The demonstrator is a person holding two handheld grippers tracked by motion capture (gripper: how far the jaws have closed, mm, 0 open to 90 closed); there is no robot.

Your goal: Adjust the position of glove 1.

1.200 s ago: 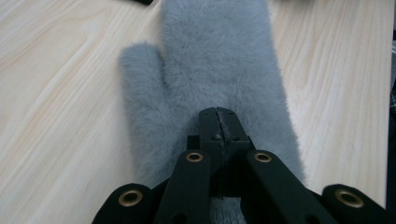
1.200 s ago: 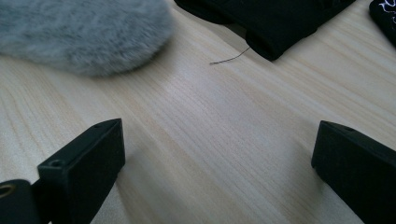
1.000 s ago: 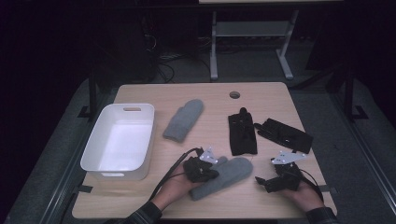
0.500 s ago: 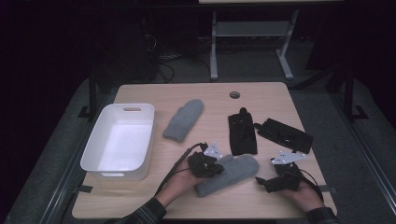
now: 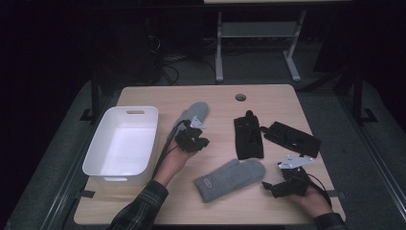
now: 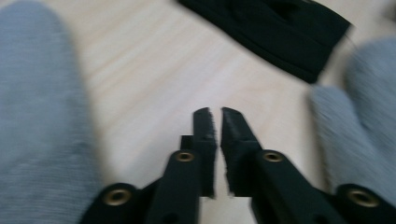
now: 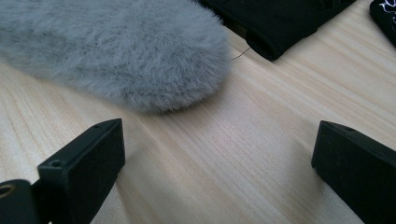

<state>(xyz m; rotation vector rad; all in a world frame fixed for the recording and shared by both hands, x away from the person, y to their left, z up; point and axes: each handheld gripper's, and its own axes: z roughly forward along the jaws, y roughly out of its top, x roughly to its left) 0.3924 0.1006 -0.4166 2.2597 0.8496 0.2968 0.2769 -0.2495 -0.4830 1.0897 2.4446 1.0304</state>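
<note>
Moved since the earlier pictures: the left gripper (image 5: 192,139) is being carried away from the near grey mitten (image 5: 230,179), up the table toward the far grey mitten (image 5: 192,115); the near mitten is left lying flat, released, at the front middle of the table (image 5: 210,98).

Left gripper (image 6: 215,122): jaws are being held pressed almost together, having just been closing, with nothing caught between them; bare wood is being shown under the tips. In the blurred left gripper view, grey mitten fabric (image 6: 42,121) is being passed at one side, more grey fabric (image 6: 364,121) at the other, and a black glove (image 6: 280,32) beyond.

Right gripper (image 5: 282,184): jaws (image 7: 219,172) are being kept wide apart and empty, resting low at the table's front right; the fuzzy tip of the near mitten (image 7: 121,51) is lying just ahead of them, not touched.

Further out: two black gloves (image 5: 249,136) (image 5: 292,139) are lying side by side at centre right; a white plastic bin (image 5: 98,158) is standing at the left edge.
</note>
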